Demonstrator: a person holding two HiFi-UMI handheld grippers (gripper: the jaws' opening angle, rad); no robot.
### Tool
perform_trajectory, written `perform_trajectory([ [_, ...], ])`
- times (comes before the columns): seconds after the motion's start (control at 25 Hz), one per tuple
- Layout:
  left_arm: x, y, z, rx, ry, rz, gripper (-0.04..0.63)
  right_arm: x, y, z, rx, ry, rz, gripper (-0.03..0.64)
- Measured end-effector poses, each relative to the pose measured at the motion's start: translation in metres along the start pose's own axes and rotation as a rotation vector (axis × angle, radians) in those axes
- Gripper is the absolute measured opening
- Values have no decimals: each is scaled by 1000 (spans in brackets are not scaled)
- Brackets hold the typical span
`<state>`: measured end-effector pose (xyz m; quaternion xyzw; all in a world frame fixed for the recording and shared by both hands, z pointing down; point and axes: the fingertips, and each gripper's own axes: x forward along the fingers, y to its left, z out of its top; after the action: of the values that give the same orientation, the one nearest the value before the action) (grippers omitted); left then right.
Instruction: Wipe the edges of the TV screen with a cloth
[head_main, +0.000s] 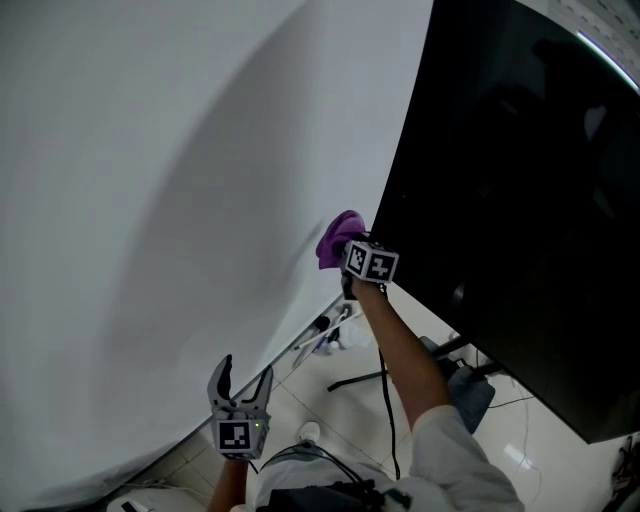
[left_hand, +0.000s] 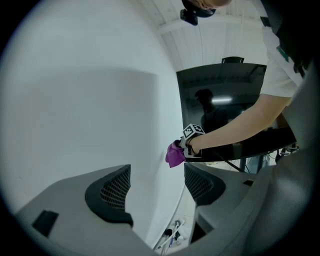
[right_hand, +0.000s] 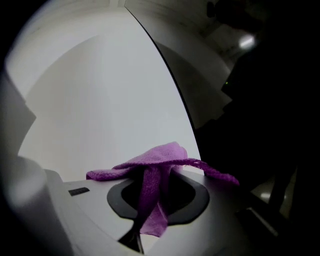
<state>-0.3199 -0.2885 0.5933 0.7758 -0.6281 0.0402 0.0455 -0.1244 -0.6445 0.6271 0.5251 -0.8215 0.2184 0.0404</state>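
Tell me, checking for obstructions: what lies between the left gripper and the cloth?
Nothing; the left gripper view shows only white wall from left gripper to cloth.

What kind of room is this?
Probably a plain office or studio room: a big black flat TV screen stands on a pale tiled floor beside a bare white wall, and the right gripper holds a purple cloth at its edge.

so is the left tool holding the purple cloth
No, the left tool stands open with nothing between its jaws, while the purple cloth is clamped in the right tool.
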Motion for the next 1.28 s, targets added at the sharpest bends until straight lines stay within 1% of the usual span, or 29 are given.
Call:
perform_trajectory([
  [0.2,3,3,2,-9,-17,-10,321,-20,7,28,87,-54,-66,94],
  [0.28,4,1,4,-10,-27,-19,321,-29,8,37,106,-66,-83,94],
  [0.44,4,-5,10,-17,-40,-38,321,-46,5,57,76,-85,-98,94],
  [0.6,3,-9,7,-5,-50,-60,321,-54,9,72,54,-103,-91,94],
  [0.72,5,-13,8,-23,-67,-61,321,-56,13,90,47,-126,-87,92],
  [1.0,-4,-12,10,-30,-67,-44,321,-72,33,151,8,-183,-74,92],
  [1.28,-2,-11,18,-18,-86,-51,321,-86,62,216,-22,-255,-61,94],
])
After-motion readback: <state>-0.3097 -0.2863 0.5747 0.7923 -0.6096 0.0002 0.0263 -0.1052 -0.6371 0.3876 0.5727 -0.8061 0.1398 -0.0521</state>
